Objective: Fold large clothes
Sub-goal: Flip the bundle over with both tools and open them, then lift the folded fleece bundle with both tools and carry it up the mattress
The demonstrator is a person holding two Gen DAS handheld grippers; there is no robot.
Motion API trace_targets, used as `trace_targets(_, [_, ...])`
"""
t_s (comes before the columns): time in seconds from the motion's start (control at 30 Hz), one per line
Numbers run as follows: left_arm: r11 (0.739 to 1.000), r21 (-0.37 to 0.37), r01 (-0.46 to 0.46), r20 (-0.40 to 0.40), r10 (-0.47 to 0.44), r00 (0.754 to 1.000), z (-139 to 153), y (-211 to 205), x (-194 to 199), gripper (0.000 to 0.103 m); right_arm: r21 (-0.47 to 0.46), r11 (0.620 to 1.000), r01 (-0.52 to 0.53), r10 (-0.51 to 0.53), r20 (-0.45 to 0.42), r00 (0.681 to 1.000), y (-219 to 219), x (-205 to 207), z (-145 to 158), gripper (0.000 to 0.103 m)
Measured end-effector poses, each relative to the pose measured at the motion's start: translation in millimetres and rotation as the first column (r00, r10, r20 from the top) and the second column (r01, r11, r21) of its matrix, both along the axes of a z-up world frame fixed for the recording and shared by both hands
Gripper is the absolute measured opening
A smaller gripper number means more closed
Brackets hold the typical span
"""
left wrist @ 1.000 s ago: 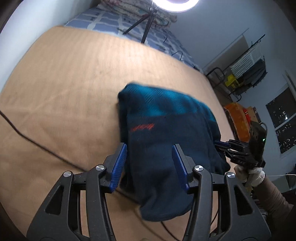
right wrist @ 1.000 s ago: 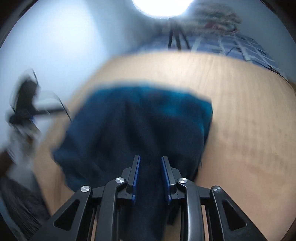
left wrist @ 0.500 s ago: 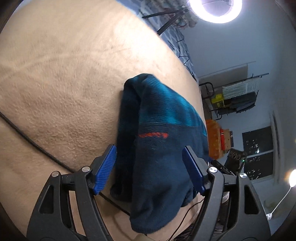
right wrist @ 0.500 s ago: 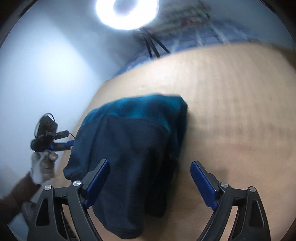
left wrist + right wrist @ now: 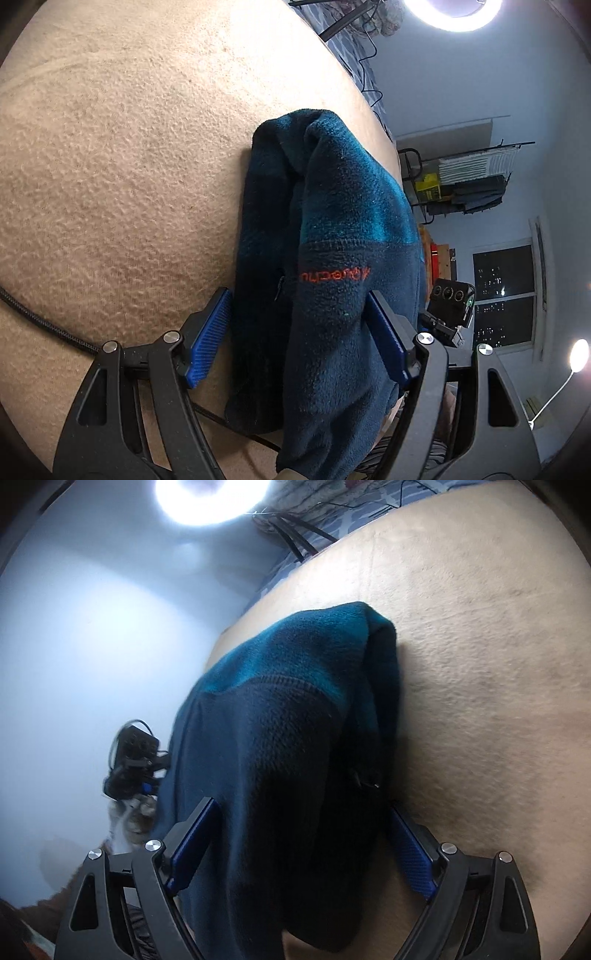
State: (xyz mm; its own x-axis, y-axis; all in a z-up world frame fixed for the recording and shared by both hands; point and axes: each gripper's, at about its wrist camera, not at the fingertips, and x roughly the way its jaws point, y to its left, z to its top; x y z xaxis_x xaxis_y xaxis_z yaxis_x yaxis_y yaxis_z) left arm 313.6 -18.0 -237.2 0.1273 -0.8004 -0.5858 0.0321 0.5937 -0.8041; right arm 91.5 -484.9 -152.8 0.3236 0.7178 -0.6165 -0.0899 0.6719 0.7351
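1. Fleece jacket (image 5: 332, 266), dark navy with a teal band and an orange logo, lies folded into a thick bundle on the beige blanket (image 5: 110, 166), near its edge.
2. Left gripper (image 5: 295, 339) has its blue pads wide apart, one on each side of the bundle, and it is not pressing the cloth.
3. Right gripper (image 5: 303, 845) is also spread wide, and the fleece passes between its fingers without being pinched.
4. In the right wrist view, the left gripper is seen just beyond the far side of the jacket, with a gloved hand (image 5: 133, 812) under it.
5. A black cable (image 5: 44, 321) runs across the blanket and goes under the near end of the bundle.
6. A ring light (image 5: 210, 498) shines above the far side of the bed, on a tripod (image 5: 295, 539).
7. A dark window (image 5: 506, 295) is at the right in the left wrist view.
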Motion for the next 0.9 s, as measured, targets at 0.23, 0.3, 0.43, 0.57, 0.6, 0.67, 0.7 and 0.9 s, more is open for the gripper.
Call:
trace_targets(0.23, [0.991, 0.134, 0.025, 0.076, -0.035, 0.996, 13, -19, -7, 0.051, 0.022, 1.0, -0.006, 0.006, -0.004, 1.0, 9, 4, -2, 0.068])
trace_targets(0.3, [0.984, 0.176, 0.03, 0.112, -0.05, 0.992, 20, -23, -11, 0.046, 0.023, 1.0, -0.001, 0.002, -0.004, 1.0, 11, 2, 0, 0.057])
trace_targets(0.43, [0.969, 0.245, 0.027, 0.167, -0.069, 0.984, 33, -31, -20, 0.038, -0.054, 0.998, -0.015, 0.016, 0.024, 1.0, 21, 3, 15, 0.047])
trace_targets(0.57, [0.948, 0.317, 0.02, 0.223, -0.095, 0.97, 50, -41, -33, 0.035, -0.153, 0.988, -0.02, 0.028, 0.048, 0.998, 30, 1, 29, 0.039])
trace_targets(0.6, [0.944, 0.331, 0.016, 0.237, -0.099, 0.966, 54, -43, -36, 0.034, -0.178, 0.984, -0.021, 0.031, 0.053, 0.998, 33, 0, 33, 0.037])
trace_targets(0.67, [0.932, 0.362, 0.014, 0.264, -0.117, 0.957, 62, -48, -43, 0.033, -0.225, 0.974, -0.023, 0.039, 0.068, 0.997, 38, -1, 41, 0.034])
trace_targets(0.7, [0.926, 0.378, 0.013, 0.28, -0.128, 0.951, 68, -51, -46, 0.033, -0.254, 0.967, -0.028, 0.05, 0.079, 0.996, 41, -3, 47, 0.033])
trace_targets(0.9, [0.911, 0.413, 0.026, 0.33, -0.176, 0.927, 90, -75, -70, 0.031, -0.377, 0.925, -0.054, 0.111, 0.132, 0.985, 54, -15, 75, 0.03])
